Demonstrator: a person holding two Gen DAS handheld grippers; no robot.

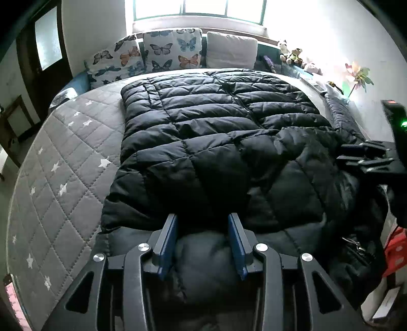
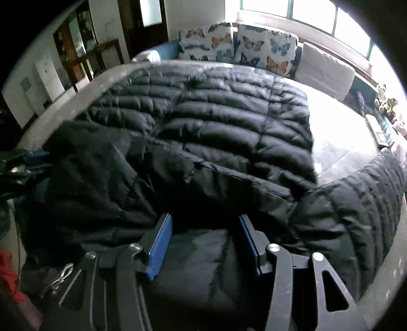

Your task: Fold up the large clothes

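Straddling black puffer coat point(image 1: 216, 142), left tongs point(image 1: 202, 221), right tongs point(image 2: 203, 224), parted

Bright window point(image 1: 198, 10) behind butterfly cushions point(image 1: 173, 49); grey star-quilted bed point(image 1: 63, 163); dark door point(image 1: 45, 43) left; white walls.

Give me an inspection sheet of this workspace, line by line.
Surface: grey quilted bed cover with white stars.
Job's things: black quilted puffer coat spread flat, near part bunched; one sleeve trails off to the side.
Clutter: butterfly-print cushions, plain white cushion, small plush toys.
Grippers: left claw open over the coat's near edge; right claw open, coat fabric between its fingers.
Cables: nothing seen.
Surroundings: bright window, dark wooden door.
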